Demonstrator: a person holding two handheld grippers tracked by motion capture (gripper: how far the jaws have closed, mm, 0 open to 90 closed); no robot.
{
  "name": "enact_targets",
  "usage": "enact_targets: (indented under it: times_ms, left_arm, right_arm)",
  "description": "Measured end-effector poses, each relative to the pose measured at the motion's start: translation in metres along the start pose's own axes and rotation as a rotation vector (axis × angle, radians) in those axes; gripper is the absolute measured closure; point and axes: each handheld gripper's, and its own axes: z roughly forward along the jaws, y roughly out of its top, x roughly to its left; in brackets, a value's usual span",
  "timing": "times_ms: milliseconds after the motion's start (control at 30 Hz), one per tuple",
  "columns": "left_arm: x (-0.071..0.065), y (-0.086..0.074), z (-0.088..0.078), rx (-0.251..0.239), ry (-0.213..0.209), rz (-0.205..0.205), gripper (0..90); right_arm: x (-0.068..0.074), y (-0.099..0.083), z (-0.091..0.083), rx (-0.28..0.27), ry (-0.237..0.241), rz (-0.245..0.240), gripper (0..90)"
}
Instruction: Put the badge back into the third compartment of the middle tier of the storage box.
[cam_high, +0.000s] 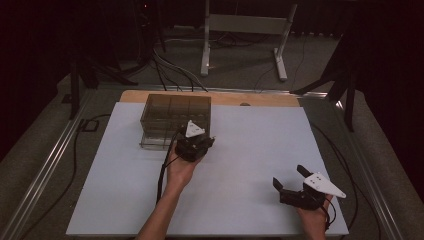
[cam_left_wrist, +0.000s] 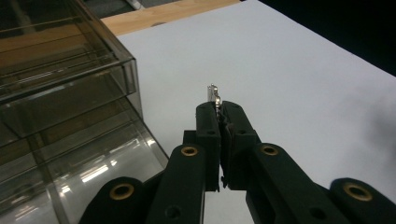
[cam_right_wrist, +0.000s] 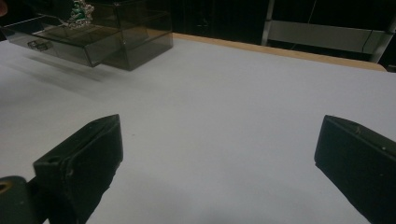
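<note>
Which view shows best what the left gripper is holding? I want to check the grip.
The left gripper view: the small silvery piece pokes out above the left gripper, whose black jaws are shut on it. In the high view that gripper hides it, beside the clear drawer box.

So the drawer box (cam_high: 175, 120) is sitting on the bench (cam_high: 250, 150) toward the upper left of the high view, with one drawer (cam_right_wrist: 70, 42) sticking out at its near side. The left tool (cam_high: 194, 145) is hanging just in front of the box's right corner, pinching a small metal piece (cam_left_wrist: 214, 93). The right tool (cam_high: 292, 185) is resting way off at the lower right, well apart from both.
</note>
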Motion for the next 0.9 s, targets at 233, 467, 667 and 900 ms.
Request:
enact_targets:
  times_ms: [233,467,667,900]
  left_arm:
    - [0.008,0.0,0.0,0.001,0.024,-0.018,88.3]
    - [0.013,0.0,-0.001,0.003,0.047,-0.026,88.3]
    - [0.017,0.0,-0.001,0.007,0.056,-0.03,88.3]
    - [0.021,0.0,-0.001,0.007,0.065,-0.036,88.3]
  right_arm:
    - [0.0,0.0,0.0,0.001,0.0,-0.001,1.1]
    - [0.0,0.0,0.0,0.001,0.001,0.0,1.1]
    - [0.0,0.0,0.0,0.002,-0.001,-0.001,1.1]
    - [0.0,0.0,0.0,0.004,0.0,-0.002,1.1]
